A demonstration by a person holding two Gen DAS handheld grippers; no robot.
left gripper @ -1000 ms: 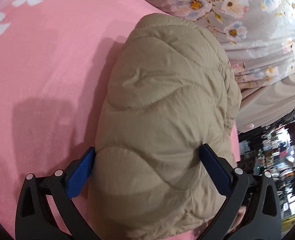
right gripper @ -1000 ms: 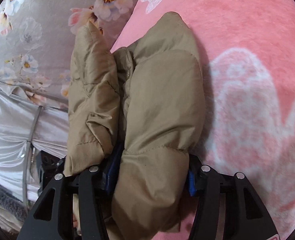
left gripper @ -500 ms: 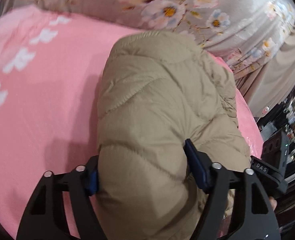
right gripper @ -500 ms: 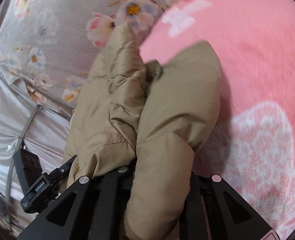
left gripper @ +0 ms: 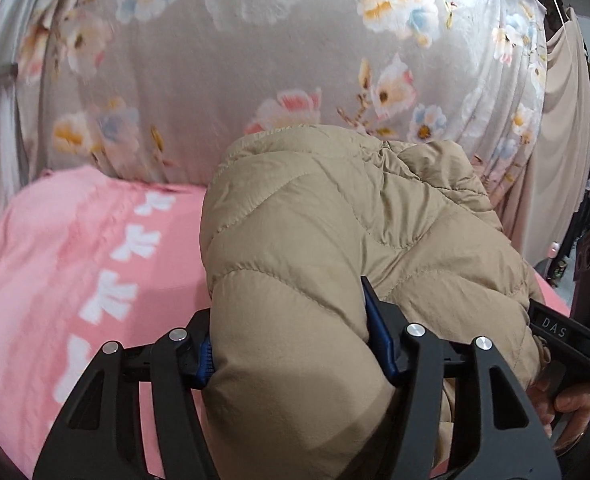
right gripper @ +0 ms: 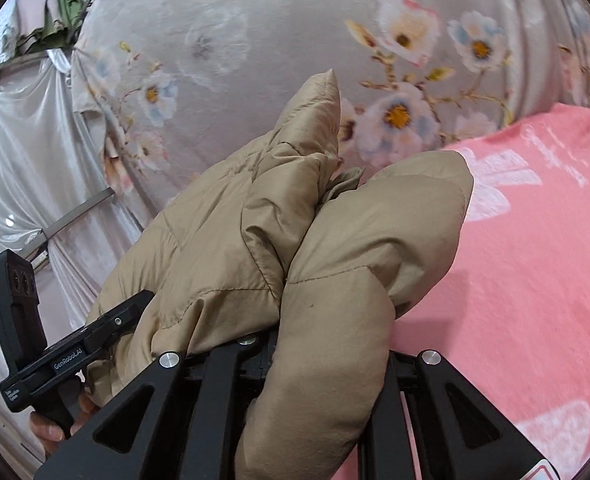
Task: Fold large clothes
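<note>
Right tongs' [right gripper: 291, 344] tips under jacket [right gripper: 335, 264]

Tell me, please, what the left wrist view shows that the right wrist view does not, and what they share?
Only the left wrist view: the left tool, its blue pads pressed into a quilted fold of the jacket, and the person's right hand on the other handle.

Only the right wrist view: the right tool shut on a jacket bunch, white satin drapes, and a pointed jacket tip.

Both: the tan jacket held above the pink blanket, with the floral sheet behind.
</note>
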